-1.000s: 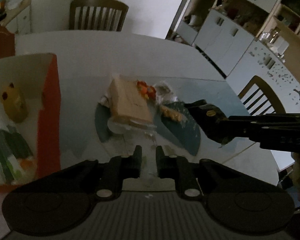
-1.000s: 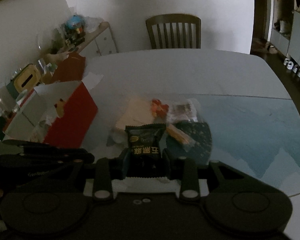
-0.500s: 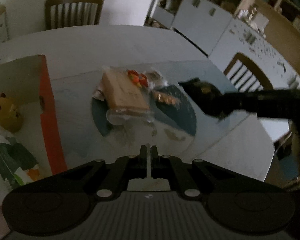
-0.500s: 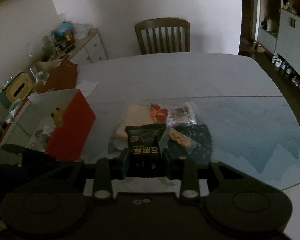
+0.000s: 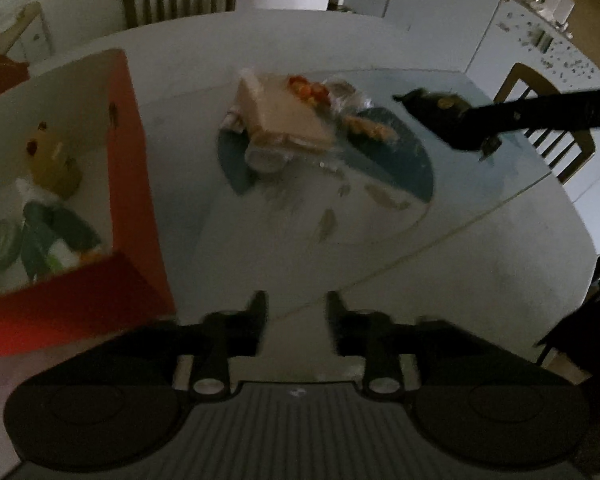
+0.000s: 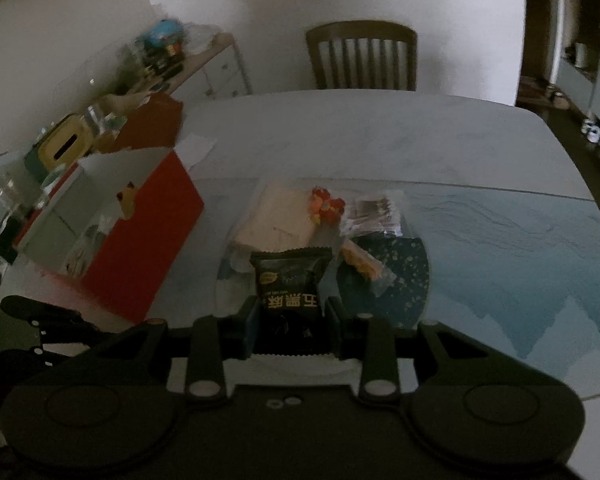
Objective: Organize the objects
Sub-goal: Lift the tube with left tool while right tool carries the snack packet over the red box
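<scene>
- The right gripper (image 6: pixel 292 316) is pinching a black snack packet (image 6: pixel 290 280) between its fingers, holding it above the table (image 6: pixel 360 128), in front of the pile of snacks (image 6: pixel 320 220).
- The left gripper (image 5: pixel 294 312) is hanging with its fingers spread and nothing between them, beside the red box (image 5: pixel 128 152).
- A yellow toy (image 5: pixel 54 162) and green packets (image 5: pixel 52 236) are lying inside that box.
</scene>
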Available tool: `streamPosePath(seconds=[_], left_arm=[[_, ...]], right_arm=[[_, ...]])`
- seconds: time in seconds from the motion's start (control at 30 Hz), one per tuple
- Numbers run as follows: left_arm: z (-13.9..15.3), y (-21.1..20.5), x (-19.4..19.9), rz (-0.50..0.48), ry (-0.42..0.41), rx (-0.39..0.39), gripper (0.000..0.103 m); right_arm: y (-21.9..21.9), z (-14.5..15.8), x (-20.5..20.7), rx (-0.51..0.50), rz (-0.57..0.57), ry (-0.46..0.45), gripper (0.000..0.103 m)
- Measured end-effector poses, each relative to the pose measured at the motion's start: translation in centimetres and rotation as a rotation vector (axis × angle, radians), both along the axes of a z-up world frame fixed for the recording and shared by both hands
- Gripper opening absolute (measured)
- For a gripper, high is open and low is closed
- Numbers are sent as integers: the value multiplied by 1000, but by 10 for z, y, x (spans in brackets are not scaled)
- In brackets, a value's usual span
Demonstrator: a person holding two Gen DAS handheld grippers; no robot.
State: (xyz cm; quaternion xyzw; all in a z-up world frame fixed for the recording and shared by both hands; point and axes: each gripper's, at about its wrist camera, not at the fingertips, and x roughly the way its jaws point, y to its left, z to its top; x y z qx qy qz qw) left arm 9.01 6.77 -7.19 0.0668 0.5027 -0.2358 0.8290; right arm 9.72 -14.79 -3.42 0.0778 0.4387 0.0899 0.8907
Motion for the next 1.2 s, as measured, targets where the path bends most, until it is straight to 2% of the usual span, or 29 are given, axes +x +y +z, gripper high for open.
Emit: streamPosePath(seconds=[0.07, 0.2, 0.33, 0.47, 0.67, 0.8, 0.93, 0.97, 1.03, 1.07, 1.1, 1.2], left_arm=[[-2, 1, -6, -1, 7, -9, 63], [-2, 0, -20, -37, 11, 12, 63], [-5, -1, -32, -148, -2, 66, 67], [-14, -5, -37, -258, -19, 159, 67], [-27, -11, -36, -385, -3, 224, 67], [-37, -18, -33, -417, -7, 273, 68], [-38, -23, -29, -409, -18, 262, 67], [-38, -25, -29, -410, -20, 261, 65], [-37, -28, -25, -398, -10, 251, 49], [-36, -29, -22, -374, -8, 246, 34], [-35, -31, -19, -350, -10, 252, 26], [-35, -33, -5, -264, -7, 253, 16]], right_arm=[[-4, -1, -1, 0, 25, 3, 34], [-14, -2, -5, 5, 57, 7, 34], [-23, -5, -7, 10, 78, 18, 34], [-30, -7, -11, 17, 92, 23, 34], [-41, -8, -16, 17, 91, 32, 34], [-46, -9, -19, 16, 87, 36, 34], [-51, -10, -21, 15, 78, 37, 34], [-52, -10, -21, 16, 75, 39, 34], [-54, -11, -22, 19, 71, 40, 34], [-55, -11, -22, 20, 71, 40, 34], [-55, -11, -22, 22, 69, 40, 34], [-56, -12, -21, 28, 68, 42, 34]])
